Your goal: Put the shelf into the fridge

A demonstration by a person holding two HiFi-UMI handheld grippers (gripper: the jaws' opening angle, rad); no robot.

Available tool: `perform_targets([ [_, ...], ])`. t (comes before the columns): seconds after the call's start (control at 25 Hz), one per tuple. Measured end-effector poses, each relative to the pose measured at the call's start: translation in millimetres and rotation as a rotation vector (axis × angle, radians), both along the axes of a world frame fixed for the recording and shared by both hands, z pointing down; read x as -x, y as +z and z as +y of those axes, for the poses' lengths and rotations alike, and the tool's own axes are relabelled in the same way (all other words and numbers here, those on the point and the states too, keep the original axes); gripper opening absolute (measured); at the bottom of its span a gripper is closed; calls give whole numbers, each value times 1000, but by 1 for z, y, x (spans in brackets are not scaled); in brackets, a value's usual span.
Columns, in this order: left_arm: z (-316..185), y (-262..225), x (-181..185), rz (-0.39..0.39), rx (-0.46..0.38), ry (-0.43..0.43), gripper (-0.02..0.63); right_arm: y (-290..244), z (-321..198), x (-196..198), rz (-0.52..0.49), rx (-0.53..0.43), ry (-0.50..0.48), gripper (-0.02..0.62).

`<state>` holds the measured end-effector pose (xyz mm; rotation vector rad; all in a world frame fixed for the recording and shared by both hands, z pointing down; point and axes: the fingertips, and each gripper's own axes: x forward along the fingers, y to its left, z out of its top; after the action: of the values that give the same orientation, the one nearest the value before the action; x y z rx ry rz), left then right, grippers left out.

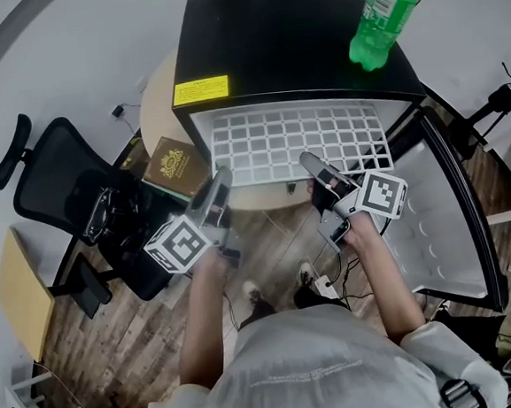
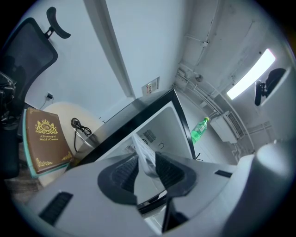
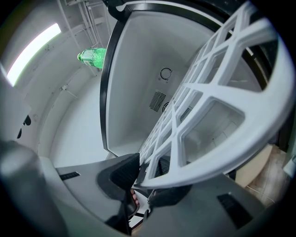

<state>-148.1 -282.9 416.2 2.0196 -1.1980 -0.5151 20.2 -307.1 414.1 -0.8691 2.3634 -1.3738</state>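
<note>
- Two clamped grips on the white grid shelf (image 1: 294, 140), both on its near edge, at lower centre of the head view.
- Left gripper (image 1: 219, 184): shut tight on the shelf, the rim seen edge-on as a thin pale strip between the two dark ribbed pads in the left gripper view.
- Right gripper (image 1: 310, 162): likewise pinches the rim, one pad on each side of the white bar, with open grid squares fanning toward the upper right of the right gripper view.
- Carries a marker cube on each tool: left cube (image 1: 177, 245) low left of the shelf, right cube (image 1: 382, 194) low right.
- Holds the shelf about level at the open mouth of the fridge (image 1: 277, 46), just below the black top in the head view; far edge hidden under that top, so depth of insertion cannot be told.
- Shows the white fridge interior beyond the grid in the right gripper view, with a vent and a round fitting on the back wall.
- Stands swung open at right of frame: fridge door (image 1: 448, 217).
- Stands on the fridge top, upper right: green bottle (image 1: 387, 5).
- Lies left of the fridge on a round table (image 1: 153, 97): brown book (image 1: 174, 166), with a coiled black cable (image 2: 79, 126) near it in the left gripper view.
- Sits at far left on the wooden floor (image 1: 99, 346): black office chair (image 1: 54, 185).
</note>
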Motion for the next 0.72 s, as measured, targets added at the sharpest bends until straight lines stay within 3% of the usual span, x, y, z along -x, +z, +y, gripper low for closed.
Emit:
perform_targets([
  [0.72,-22,-2,2,29,18,-37,117,0,-22,1,11,-2,2,87],
])
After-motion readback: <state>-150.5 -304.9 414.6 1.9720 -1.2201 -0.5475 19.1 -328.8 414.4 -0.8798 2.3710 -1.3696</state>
